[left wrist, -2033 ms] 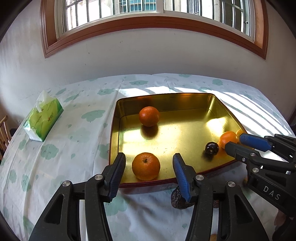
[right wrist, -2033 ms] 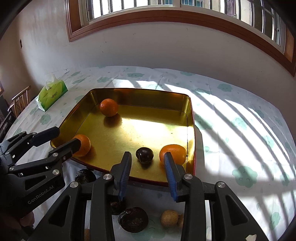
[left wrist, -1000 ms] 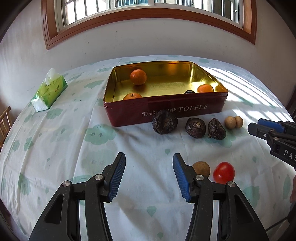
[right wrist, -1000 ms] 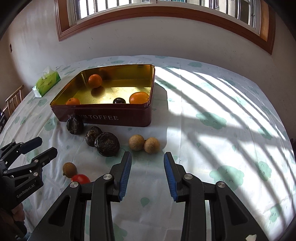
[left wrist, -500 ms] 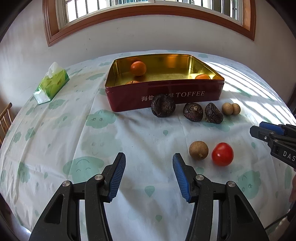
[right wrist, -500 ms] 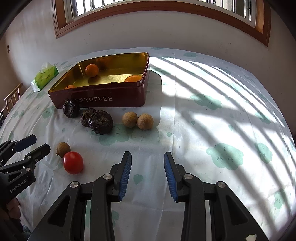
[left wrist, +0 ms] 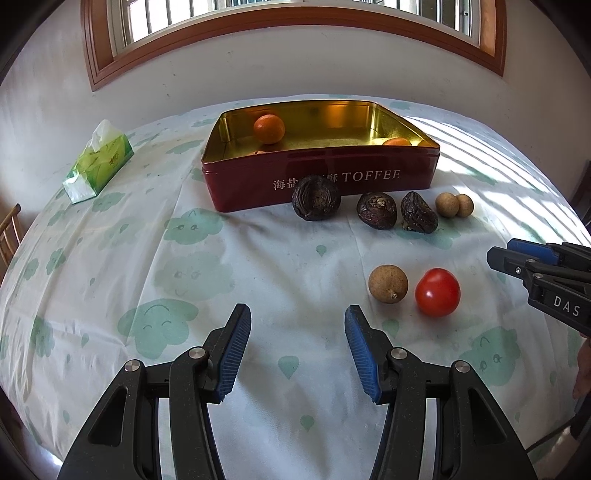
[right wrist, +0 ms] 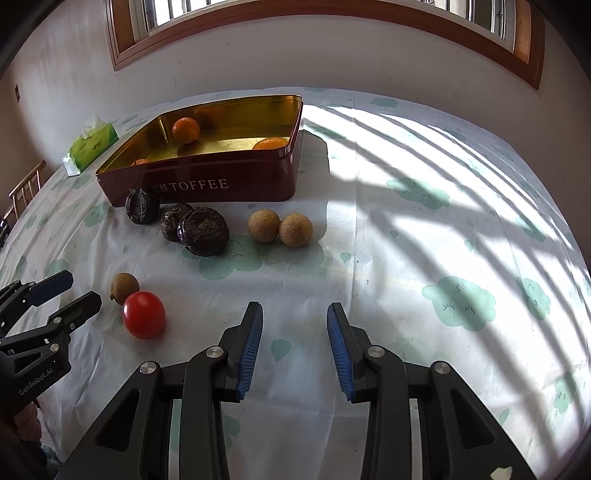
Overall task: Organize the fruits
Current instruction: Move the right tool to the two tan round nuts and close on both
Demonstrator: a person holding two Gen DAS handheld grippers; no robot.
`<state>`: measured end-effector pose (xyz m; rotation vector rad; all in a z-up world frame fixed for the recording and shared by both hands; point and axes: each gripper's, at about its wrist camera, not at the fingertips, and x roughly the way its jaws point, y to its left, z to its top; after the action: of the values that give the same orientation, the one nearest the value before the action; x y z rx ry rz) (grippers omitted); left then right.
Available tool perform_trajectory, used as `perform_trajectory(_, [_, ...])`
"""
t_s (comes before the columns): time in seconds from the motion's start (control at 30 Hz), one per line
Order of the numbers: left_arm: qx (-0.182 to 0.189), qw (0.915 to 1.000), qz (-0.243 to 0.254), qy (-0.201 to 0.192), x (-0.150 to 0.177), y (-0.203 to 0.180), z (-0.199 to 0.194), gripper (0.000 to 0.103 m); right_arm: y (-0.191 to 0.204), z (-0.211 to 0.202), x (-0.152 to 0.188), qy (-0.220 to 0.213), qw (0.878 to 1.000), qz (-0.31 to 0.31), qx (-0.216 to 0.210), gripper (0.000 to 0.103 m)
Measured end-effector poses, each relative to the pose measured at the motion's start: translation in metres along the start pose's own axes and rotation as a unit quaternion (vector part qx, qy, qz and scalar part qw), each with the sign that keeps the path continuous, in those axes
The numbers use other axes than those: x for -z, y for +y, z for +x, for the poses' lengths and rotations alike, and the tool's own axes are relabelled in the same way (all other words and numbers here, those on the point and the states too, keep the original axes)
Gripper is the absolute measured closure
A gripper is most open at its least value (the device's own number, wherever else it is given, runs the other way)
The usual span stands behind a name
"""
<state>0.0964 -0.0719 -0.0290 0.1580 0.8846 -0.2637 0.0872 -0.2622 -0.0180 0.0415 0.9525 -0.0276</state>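
glossy metal tin [left wrist: 321, 177], glossy tomato [left wrist: 437, 292], cloth tablecloth [left wrist: 184, 266]

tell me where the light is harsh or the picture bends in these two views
Right wrist view: striped window sunlight blows out the tablecloth beside the toffee tin, which casts a dark shadow. Left wrist view: light is softer, with glare only at far right; the window frame bows from fisheye distortion, and the corners go black.

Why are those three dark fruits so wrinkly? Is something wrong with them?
The three dark fruits in front of the red tin have shrivelled, creased skins, unlike the smooth tomato nearby. Whether they are spoiled cannot be told. Nothing is spilled or tipped over.
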Motion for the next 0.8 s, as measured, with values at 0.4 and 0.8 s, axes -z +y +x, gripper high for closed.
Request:
perform_trajectory(0.4, [0.015,0.9998,0.008,0.002,0.002,-0.008,0.006,0.049,0.007,0.017,-0.012,-0.002,1.000,-0.012,0.000,0.059])
perform_trajectory(0.8, [0.020,0.9998,0.003,-0.004,0.001,-0.009,0.009,0.046,0.018,0.040,-0.040,-0.016,1.000,-0.017,0.005,0.056])
